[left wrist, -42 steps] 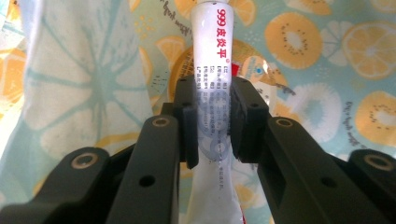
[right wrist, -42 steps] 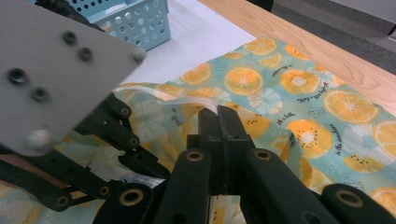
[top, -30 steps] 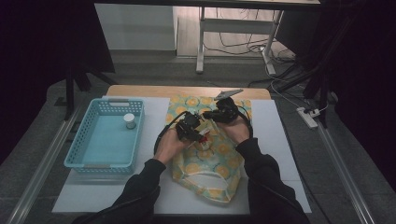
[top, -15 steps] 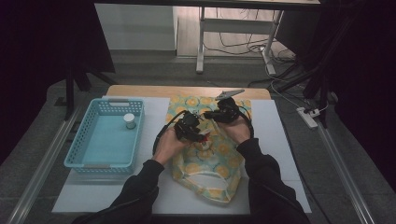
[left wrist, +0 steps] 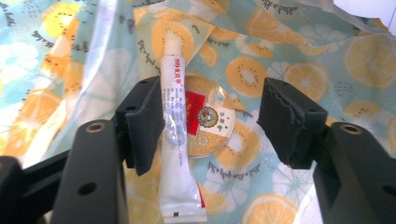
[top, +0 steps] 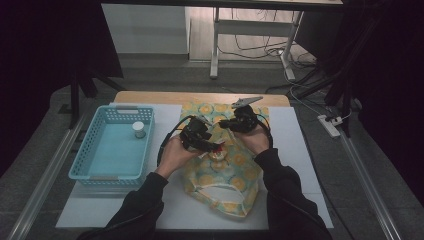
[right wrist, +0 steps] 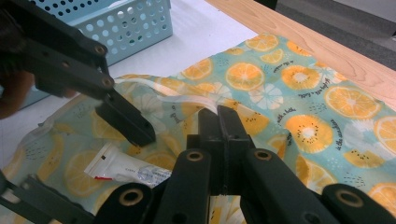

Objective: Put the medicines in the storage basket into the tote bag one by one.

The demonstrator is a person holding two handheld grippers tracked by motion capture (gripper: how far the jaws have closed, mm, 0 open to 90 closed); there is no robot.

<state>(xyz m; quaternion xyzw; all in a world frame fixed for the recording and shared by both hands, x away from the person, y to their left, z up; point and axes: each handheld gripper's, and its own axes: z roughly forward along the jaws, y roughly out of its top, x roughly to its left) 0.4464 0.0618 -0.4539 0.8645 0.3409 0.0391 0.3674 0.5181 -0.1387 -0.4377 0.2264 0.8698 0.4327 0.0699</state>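
Now left gripper (left wrist: 210,121) open, tube (left wrist: 175,140) released.

table (top: 300,150) — white mat (top: 170,210) | blue basket (top: 90,170) | fruit-print bag (top: 240,195), seemingly flat

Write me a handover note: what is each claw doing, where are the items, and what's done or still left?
Left claw: open over the bag. Its jaws have just been opening, with the white tube between them, loose beside one pad.
Right claw: shut, apparently pinching the rim of the fruit-print bag.
Things: the tube and a round tin lie on the bag's printed fabric; I cannot tell whether they are inside it. A small white jar stands in the blue basket.
Done: tube released.
Left: probably the jar; keep hold of the rim.
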